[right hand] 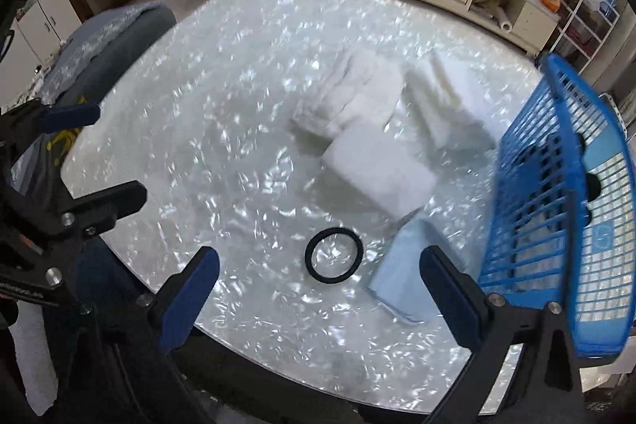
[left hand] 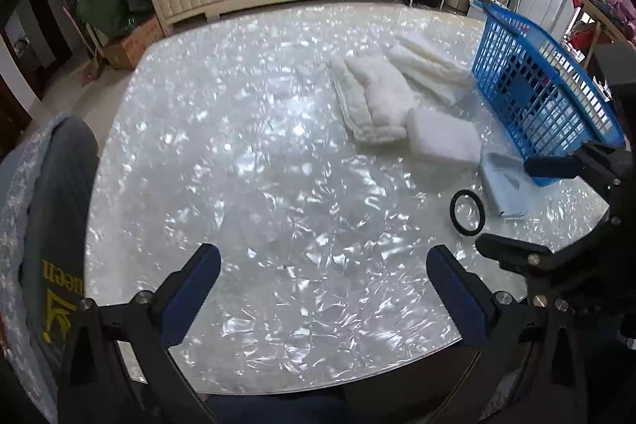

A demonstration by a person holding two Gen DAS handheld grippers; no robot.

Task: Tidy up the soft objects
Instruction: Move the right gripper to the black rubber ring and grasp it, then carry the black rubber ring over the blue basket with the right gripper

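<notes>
Jaws on both grippers are spread wide w/ nothing between them. Left gripper hovers over the near part of the shiny pearl-pattern table, right gripper hangs near the table's near edge, just behind a black ring lying flat. Right of the ring there's a pale blue packet, touching the foot of a blue basket that's standing tilted on the right side. Soft stuff sits mid-table, all white: a square pad nearest, a fluffy folded towel behind it on the left, and a longer folded cloth on the far right, next to the basket. Grey garment on the left edge.
</notes>
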